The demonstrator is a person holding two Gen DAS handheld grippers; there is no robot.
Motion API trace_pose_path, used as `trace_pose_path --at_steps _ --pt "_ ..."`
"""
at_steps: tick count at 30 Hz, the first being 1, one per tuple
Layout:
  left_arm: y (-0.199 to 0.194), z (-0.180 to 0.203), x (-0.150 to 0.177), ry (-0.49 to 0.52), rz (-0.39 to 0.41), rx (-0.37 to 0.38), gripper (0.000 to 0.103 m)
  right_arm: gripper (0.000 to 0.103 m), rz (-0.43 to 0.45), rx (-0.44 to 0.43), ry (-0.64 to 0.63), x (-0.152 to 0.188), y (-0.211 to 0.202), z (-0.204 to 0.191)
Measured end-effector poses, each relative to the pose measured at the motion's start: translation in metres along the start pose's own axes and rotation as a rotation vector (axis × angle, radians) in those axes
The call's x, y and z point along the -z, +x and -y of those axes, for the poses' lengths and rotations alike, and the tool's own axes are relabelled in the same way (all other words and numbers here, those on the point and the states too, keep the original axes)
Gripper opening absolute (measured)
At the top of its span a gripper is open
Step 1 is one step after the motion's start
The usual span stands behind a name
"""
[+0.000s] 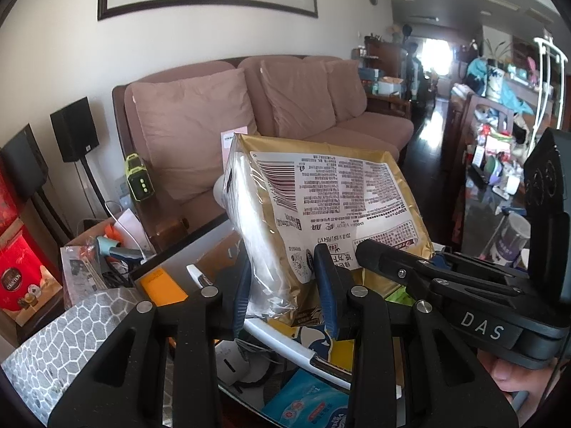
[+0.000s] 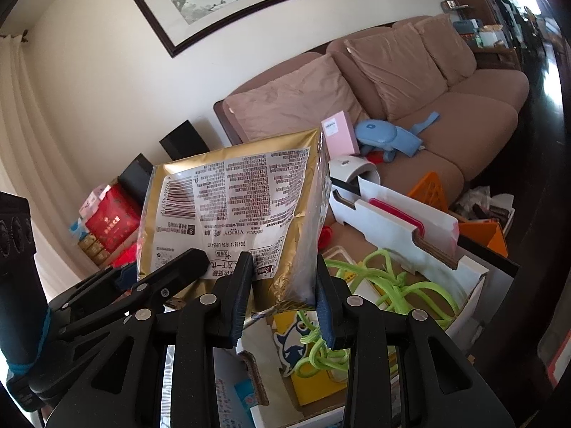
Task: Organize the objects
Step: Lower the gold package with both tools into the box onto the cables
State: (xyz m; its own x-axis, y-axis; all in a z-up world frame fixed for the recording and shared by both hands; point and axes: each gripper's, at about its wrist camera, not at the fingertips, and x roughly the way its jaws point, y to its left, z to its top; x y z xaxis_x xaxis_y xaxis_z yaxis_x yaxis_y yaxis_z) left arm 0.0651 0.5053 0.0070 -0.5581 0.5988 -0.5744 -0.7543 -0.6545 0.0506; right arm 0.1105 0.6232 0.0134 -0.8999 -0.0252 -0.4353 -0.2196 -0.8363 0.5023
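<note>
Living room, cream wall with dark-framed ink painting [image 2: 228,3], mauve-brown cushioned sofa [image 1: 271,107] behind, black speaker on a stand [image 1: 74,129] at left. Below, open cardboard box [image 2: 474,285] crammed with clutter. Gold foil package with white printed label and barcode [image 1: 321,210] held upside down in the air above the box, both claws at its lower edge. Left gripper [image 1: 285,278] closed on its clear-sided lower corner, blue-padded fingers pressing each face. Right gripper [image 2: 283,285] likewise clamped on the opposite lower corner, seen from the left wrist reaching in from the right. Directly beneath: neon-green coiled rope [image 2: 392,285], yellow carton with shark cartoon [image 2: 303,342], blue tissue pack [image 1: 307,403]. Pink box [image 2: 339,133] and blue plush toy [image 2: 385,137] on sofa seat.
</note>
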Motion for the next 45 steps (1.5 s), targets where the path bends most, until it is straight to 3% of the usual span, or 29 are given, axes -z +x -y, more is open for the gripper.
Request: trace_pose_path --at_steps 45 --pt "0.033 0.012 -0.009 0.032 -0.080 0.058 0.034 0.034 -0.048 0.071 0.079 0.003 0.008 0.022"
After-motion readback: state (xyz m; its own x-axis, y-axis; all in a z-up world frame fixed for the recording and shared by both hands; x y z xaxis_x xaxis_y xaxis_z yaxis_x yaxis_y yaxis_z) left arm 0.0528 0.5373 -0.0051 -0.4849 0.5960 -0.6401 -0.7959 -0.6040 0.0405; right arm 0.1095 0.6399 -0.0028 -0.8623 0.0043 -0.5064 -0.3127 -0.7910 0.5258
